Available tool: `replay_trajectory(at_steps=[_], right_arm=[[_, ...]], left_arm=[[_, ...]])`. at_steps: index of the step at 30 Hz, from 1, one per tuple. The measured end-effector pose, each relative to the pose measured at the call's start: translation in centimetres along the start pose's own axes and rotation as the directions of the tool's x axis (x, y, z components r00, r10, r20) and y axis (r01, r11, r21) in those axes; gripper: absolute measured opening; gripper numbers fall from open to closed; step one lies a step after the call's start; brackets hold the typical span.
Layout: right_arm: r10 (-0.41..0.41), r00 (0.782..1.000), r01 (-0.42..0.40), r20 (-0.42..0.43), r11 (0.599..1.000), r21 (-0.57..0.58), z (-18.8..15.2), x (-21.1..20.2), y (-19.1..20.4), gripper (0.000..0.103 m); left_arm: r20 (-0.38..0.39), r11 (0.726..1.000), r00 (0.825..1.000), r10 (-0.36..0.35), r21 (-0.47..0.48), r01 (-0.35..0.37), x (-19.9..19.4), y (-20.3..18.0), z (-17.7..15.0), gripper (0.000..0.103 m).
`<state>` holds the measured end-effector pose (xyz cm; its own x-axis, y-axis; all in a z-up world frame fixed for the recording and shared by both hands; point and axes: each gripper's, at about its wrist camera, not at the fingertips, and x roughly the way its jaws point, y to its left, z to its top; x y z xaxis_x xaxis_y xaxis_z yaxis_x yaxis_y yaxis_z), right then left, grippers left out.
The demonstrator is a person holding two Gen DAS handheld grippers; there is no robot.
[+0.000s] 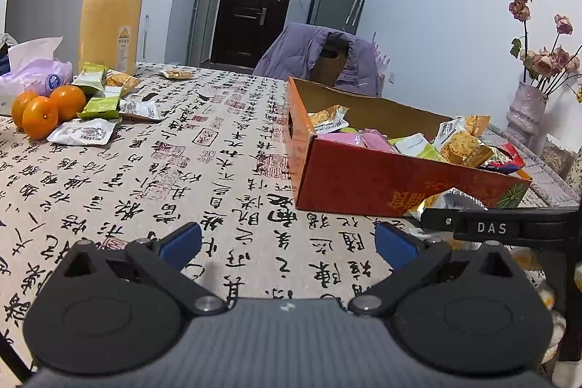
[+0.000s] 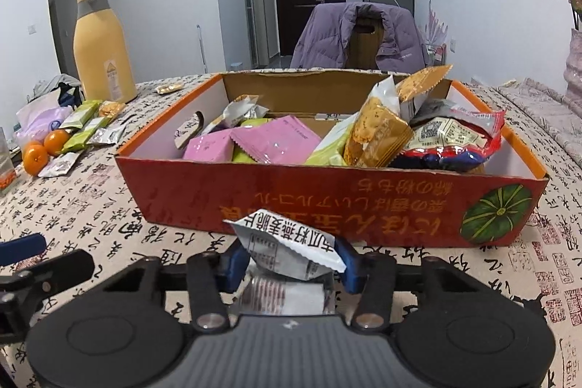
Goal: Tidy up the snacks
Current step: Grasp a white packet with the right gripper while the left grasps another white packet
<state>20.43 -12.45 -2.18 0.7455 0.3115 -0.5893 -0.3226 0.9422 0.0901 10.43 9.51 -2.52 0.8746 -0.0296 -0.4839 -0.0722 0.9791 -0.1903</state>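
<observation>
Right tongs pinch white packet; left tongs spread wide.

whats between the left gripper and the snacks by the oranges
Only bare tablecloth, as the left wrist view shows. The left gripper is open; loose snacks lie far off beside the oranges.

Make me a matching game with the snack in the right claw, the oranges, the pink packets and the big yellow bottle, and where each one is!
Things:
1. White snack packet
2. Oranges
3. Pink packets
4. Yellow bottle

Places:
A. Inside the red box
B. Standing upright at the table's far edge
C. Pinched in the right claw
D. On the tablecloth beside the tissue pack

Pairs: 1-C, 2-D, 3-A, 4-B
</observation>
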Motion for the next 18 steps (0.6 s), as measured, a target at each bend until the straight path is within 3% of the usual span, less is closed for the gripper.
replay_trajectory(at_steps=[10,18], right_arm=[[0.007,0.997,-0.009,0.082,1.0,0.024,-0.5,-3.1,-1.4,0.046],[-0.014,0.99,0.007,0.141,0.999,0.053,-1.3,-5.8,-4.1,0.046]], left_arm=[[-0.017,1.0,1.0,0.024,-0.005,-0.024,0.3,0.0,0.0,0.103],[-0.062,0.992,0.992,0.113,0.064,-0.109,0.9,-1.6,0.2,0.103]])
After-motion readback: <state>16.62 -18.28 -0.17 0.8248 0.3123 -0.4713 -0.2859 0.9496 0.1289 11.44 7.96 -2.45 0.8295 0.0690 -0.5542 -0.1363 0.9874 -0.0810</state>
